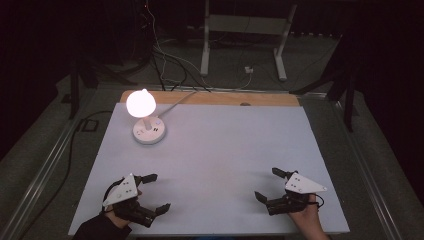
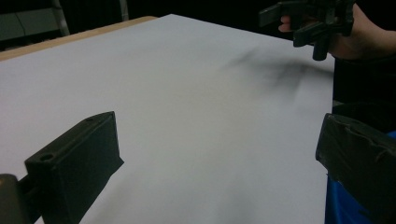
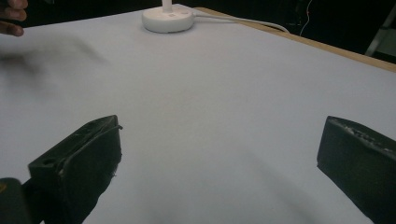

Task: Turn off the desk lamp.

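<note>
Both hand-held grippers (image 1: 154, 192) (image 1: 267, 183) gape, lamp (image 1: 145, 120) well beyond.

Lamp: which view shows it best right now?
The high view: the whole lamp is in frame, its head lit, round base on the table's far left, cord trailing back. The right gripper view catches its base and cord. The left gripper view faces the right gripper.

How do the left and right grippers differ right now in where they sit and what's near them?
The left gripper sits at the table's near left corner, on the lit lamp's side; the right gripper sits at the near right, across the table from the lamp. The left gripper's grey plate points toward the middle of the table, while the right gripper's points to the outer right edge. Both have their jaws spread wide, hold nothing, and face inward.
</note>
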`<state>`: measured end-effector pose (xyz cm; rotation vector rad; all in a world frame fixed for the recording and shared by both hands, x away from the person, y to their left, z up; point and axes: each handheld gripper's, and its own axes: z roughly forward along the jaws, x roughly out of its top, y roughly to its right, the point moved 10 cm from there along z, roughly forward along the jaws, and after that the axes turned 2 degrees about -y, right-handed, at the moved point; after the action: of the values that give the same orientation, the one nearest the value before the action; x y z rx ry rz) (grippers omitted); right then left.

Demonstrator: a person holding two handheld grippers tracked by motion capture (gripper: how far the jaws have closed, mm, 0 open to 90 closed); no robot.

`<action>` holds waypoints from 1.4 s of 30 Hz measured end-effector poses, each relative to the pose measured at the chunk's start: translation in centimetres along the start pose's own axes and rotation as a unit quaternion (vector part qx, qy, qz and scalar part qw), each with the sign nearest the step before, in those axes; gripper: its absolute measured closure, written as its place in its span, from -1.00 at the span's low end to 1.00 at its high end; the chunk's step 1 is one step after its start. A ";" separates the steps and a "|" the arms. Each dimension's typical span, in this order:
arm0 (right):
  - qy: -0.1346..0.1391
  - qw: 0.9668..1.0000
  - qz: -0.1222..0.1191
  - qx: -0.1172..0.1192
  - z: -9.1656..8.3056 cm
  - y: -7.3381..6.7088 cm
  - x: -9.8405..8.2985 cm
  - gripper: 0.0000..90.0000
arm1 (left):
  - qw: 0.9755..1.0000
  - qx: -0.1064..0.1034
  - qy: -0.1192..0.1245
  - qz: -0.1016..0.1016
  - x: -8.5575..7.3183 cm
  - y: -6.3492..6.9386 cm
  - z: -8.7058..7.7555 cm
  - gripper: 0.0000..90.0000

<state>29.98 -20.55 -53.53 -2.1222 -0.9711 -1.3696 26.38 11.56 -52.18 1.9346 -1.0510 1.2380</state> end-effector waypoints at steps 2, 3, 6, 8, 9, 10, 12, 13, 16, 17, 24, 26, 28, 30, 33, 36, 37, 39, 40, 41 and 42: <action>0.000 1.000 0.000 0.000 0.0 0.0 0.0 -1.00 | 1.000 0.001 -0.001 0.000 0.1 0.0 0.0 -0.99; 0.000 1.000 -0.001 0.000 0.0 -0.1 0.0 -1.00 | 1.000 0.001 -0.001 0.000 0.1 0.0 0.0 -0.99; 0.001 1.000 0.001 -0.001 0.0 0.0 0.0 -1.00 | 1.000 0.008 0.002 -0.001 0.6 -0.2 -0.1 -0.99; 0.000 1.000 0.001 0.000 0.0 0.0 0.0 -1.00 | 1.000 0.020 0.000 -0.006 1.0 -0.5 -0.1 -0.99; 0.000 1.000 0.001 0.000 0.0 -0.1 0.0 -1.00 | 1.000 0.022 0.004 -0.006 1.2 -0.6 -0.1 -0.99; 0.000 1.000 0.002 0.001 0.0 -0.1 0.0 -1.00 | 1.000 0.022 0.004 -0.006 1.2 -0.6 -0.1 -0.99; 0.001 1.000 0.004 0.001 0.1 0.0 0.0 -1.00 | 1.000 0.028 0.005 -0.009 1.4 -0.7 0.0 -0.99; 0.000 1.000 0.004 0.002 0.1 -0.1 -0.1 -1.00 | 1.000 0.028 0.006 -0.009 1.6 -0.8 0.1 -0.99; 0.000 1.000 0.003 0.002 0.1 -0.1 -0.1 -1.00 | 0.999 0.030 0.006 -0.009 1.9 -0.9 0.2 -0.99; 0.000 1.000 0.005 0.002 0.1 -0.1 0.0 -1.00 | 0.999 0.031 0.008 -0.010 2.1 -1.1 0.3 -0.99; -0.001 1.000 0.005 0.003 0.1 -0.1 -0.1 -1.00 | 0.999 0.046 0.010 -0.017 2.6 -2.0 0.5 -0.99; -0.001 1.000 0.005 0.003 0.1 -0.1 -0.1 -1.00 | 0.998 0.057 0.007 -0.016 2.7 -2.6 0.7 -0.99; -0.001 1.000 0.005 0.003 0.1 -0.1 -0.1 -1.00 | 0.998 0.062 0.007 -0.018 2.8 -3.0 0.8 -0.99; 0.000 1.000 0.006 0.001 0.0 0.0 -0.1 -1.00 | 0.998 0.068 0.006 -0.018 2.8 -3.4 0.9 -0.99; 0.001 1.000 0.005 0.000 0.0 0.0 -0.1 -1.00 | 0.997 0.072 0.006 -0.020 2.9 -3.7 1.1 -0.99; 0.000 1.000 0.006 0.001 0.0 0.0 -0.1 -1.00 | 0.996 0.086 0.004 -0.022 2.9 -4.3 1.3 -0.99; 0.000 1.000 0.005 0.001 0.0 -0.1 -0.1 -1.00 | 0.996 0.086 0.004 -0.022 2.9 -4.3 1.3 -0.99; 0.000 1.000 0.005 0.002 0.0 -0.1 -0.2 -1.00 | 0.996 0.092 0.003 -0.023 3.0 -4.6 1.3 -0.99; -0.001 1.000 0.006 0.002 0.0 -0.1 -0.2 -1.00 | 0.995 0.095 0.002 -0.022 3.1 -4.7 1.4 -0.99; -0.002 1.000 0.007 0.002 0.0 -0.1 -0.2 -1.00 | 0.995 0.096 0.002 -0.022 3.1 -4.8 1.4 -0.99; -0.002 1.000 0.007 0.002 0.0 -0.1 -0.2 -1.00 | 0.995 0.095 0.002 -0.022 3.1 -4.9 1.5 -0.99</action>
<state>29.85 -20.58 -53.73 -2.1252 -0.9590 -1.3561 32.02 11.90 -50.18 2.0853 -0.9112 1.3574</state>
